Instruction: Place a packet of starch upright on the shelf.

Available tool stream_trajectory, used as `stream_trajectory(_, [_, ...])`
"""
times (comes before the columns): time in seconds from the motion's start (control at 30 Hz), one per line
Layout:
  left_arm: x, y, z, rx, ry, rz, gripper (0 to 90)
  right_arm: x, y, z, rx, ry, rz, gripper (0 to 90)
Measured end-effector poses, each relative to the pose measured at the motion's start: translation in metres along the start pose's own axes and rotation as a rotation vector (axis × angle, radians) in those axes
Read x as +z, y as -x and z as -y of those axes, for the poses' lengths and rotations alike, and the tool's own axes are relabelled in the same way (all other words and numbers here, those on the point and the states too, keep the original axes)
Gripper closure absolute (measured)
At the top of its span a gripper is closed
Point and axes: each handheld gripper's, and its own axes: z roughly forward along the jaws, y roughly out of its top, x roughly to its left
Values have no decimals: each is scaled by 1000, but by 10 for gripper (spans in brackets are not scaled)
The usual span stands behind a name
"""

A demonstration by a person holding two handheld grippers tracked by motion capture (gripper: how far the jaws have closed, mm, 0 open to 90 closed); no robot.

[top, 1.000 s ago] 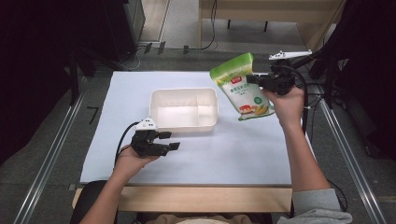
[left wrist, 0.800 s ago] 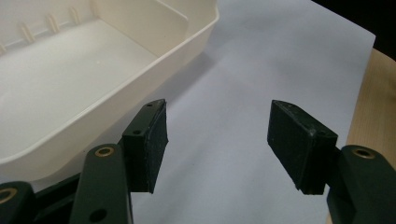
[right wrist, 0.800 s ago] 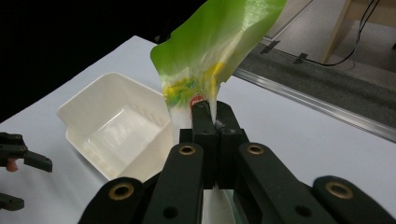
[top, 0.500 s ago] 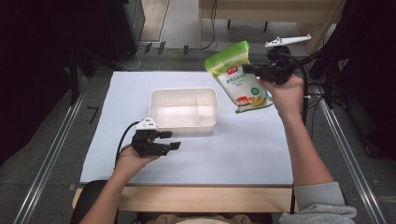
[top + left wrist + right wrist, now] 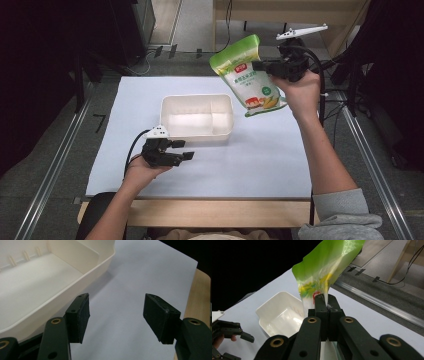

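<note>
The right hand-held gripper [image 5: 260, 65] is pinching the green pouch [image 5: 247, 80] by its edge and carrying it in the air beside the white two-compartment tray [image 5: 197, 137], which is sitting empty on the table [image 5: 260, 160]. The likely next move is swinging the pouch over a compartment and lowering it. The left hand-held gripper [image 5: 189, 150] is resting spread, holding nothing, just beside the tray's near wall.

Desk [image 5: 250, 215] of pale wood, topped with a white sheet [image 5: 260, 160]. Flanked by metal rails [image 5: 55, 175] over grey floor [image 5: 195, 30]. Black cables [image 5: 150, 52] trailed behind; wooden furniture [image 5: 280, 12] beyond. Far left and far right lay dark.
</note>
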Motion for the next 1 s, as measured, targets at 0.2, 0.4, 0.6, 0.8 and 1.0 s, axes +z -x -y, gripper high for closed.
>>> stream_trajectory(0.2, [0, 0, -1, 3, -3, 3, 387, 12, -10, -11, -14, -16, -10, 900])
stream_trajectory(0.4, [0, 0, -1, 4, 12, 12, 388, 23, -20, -21, -35, -24, -18, 900])
stream_trajectory(0.6, [1, 0, -2, 2, -1, 14, 393, 36, -28, -30, -40, -28, -31, 900])
stream_trajectory(0.8, [1, -1, -2, 1, -5, 18, 394, 47, -35, -35, -41, -34, -48, 900])
stream_trajectory(1.0, [2, 0, -2, -3, -6, 20, 394, 64, -41, -38, -31, -45, -84, 900])
